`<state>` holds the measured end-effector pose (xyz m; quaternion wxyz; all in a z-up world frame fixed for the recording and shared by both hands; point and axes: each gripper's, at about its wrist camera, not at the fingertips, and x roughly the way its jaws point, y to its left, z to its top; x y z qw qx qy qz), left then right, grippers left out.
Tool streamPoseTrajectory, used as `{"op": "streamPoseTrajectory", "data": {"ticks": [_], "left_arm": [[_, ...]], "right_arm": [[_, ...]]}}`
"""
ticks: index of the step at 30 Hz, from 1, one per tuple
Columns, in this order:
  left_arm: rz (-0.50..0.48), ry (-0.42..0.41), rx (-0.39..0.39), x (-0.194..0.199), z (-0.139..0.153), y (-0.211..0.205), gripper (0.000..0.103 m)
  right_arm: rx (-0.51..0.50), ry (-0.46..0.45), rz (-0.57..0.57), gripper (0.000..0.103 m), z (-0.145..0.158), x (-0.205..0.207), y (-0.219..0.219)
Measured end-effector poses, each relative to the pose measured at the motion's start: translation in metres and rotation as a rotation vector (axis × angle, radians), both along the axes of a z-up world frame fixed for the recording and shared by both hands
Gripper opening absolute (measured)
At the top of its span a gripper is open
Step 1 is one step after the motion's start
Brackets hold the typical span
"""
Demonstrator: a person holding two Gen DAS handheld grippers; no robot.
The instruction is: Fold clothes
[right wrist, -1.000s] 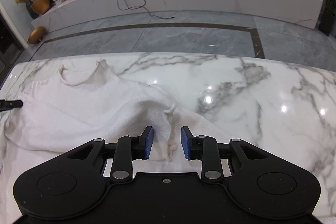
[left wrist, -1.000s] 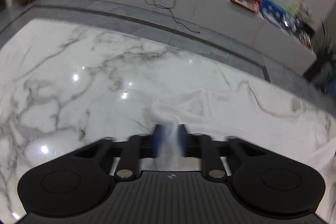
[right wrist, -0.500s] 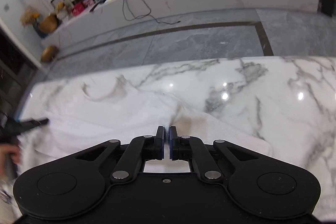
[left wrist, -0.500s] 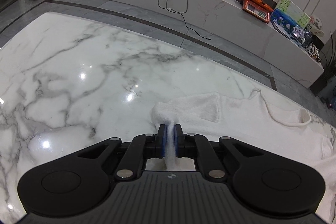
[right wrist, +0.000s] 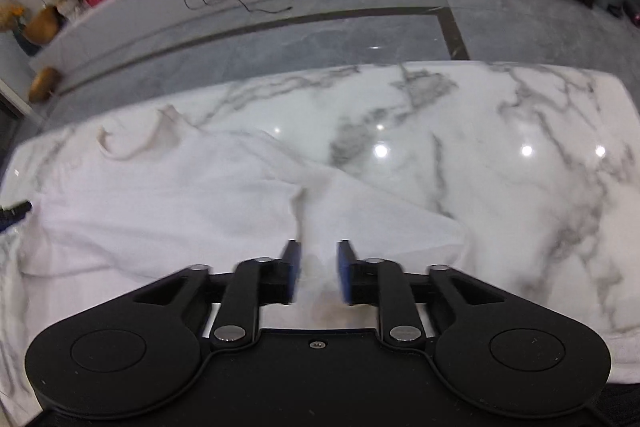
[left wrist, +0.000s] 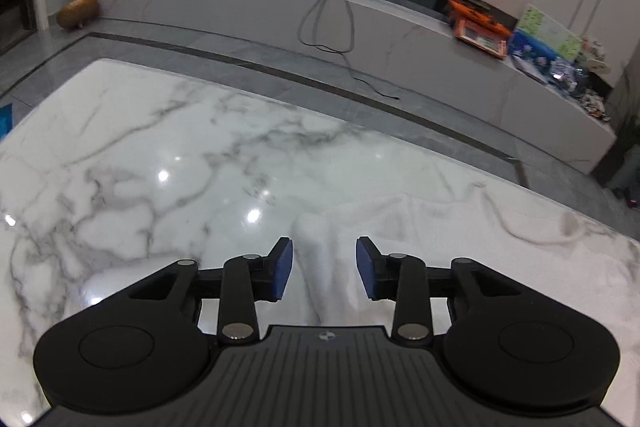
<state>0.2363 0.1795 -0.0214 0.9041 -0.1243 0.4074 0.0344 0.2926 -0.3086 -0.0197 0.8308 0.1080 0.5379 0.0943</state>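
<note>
Nearest the left wrist camera, the left gripper (left wrist: 324, 269) is hovering with its jaws standing well apart, and a raised ridge of the white garment (left wrist: 420, 247) is lying loose between the blue pads (left wrist: 282, 269) without being pinched. The right gripper (right wrist: 318, 273) is likewise showing its jaws parted, the blurred blue pads flanking a crease of the same white garment (right wrist: 160, 211); the blur is making it hard to tell whether either pad is touching the cloth.

The garment is lying spread on the marble tabletop (right wrist: 480, 147), covering the part that sits to the left in the right wrist view and reaching toward the near edge, with its neckline (right wrist: 136, 143) lying close to the far edge. The tabletop toward its right edge is showing bare veined marble with lamp reflections.

Beyond the far edge, grey floor tiles (right wrist: 320, 39) are running up to a long low marble console (left wrist: 280, 11), where a black cable (left wrist: 328, 31) is hanging down its front.
</note>
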Motion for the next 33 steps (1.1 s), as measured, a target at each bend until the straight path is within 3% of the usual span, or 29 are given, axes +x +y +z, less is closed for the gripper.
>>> {"op": "streamPoseTrajectory", "data": {"ticks": [4,7,9,16,19,21,24,27,31,33], "left_arm": [[-0.056,0.033,0.072,-0.018,-0.002,-0.012,0.031],[-0.07,0.069,0.092,-0.018,-0.006,-0.012,0.022],[-0.079,0.092,0.106,-0.018,-0.008,-0.011,0.016],[-0.106,0.177,0.16,-0.018,-0.015,-0.009,0.0],[-0.101,0.212,0.204,-0.018,-0.016,0.0,0.0],[-0.108,0.208,0.183,-0.019,-0.016,0.005,0.0],[-0.104,0.184,0.153,-0.025,-0.012,0.008,0.0],[-0.128,0.154,0.162,-0.034,-0.004,-0.003,0.001],[-0.177,0.107,0.155,-0.05,0.011,-0.024,0.017],[-0.211,0.093,0.148,-0.059,0.018,-0.036,0.018]], "right_arm": [[-0.001,0.015,0.007,0.027,-0.015,0.0,0.013],[0.016,0.014,0.002,0.025,-0.023,-0.006,0.018],[0.004,0.003,0.011,0.003,-0.024,-0.01,0.022],[-0.042,0.048,-0.034,0.002,-0.011,-0.015,0.017],[-0.062,0.067,-0.041,0.002,-0.014,-0.016,0.011],[-0.045,0.084,-0.036,0.006,-0.02,-0.017,0.01],[-0.03,0.038,-0.034,0.019,-0.016,-0.023,0.009],[-0.027,-0.025,-0.035,0.023,-0.001,-0.035,0.007],[-0.083,-0.026,0.035,0.024,0.017,-0.064,0.011],[-0.127,-0.002,0.076,0.024,0.02,-0.081,0.015]]}}
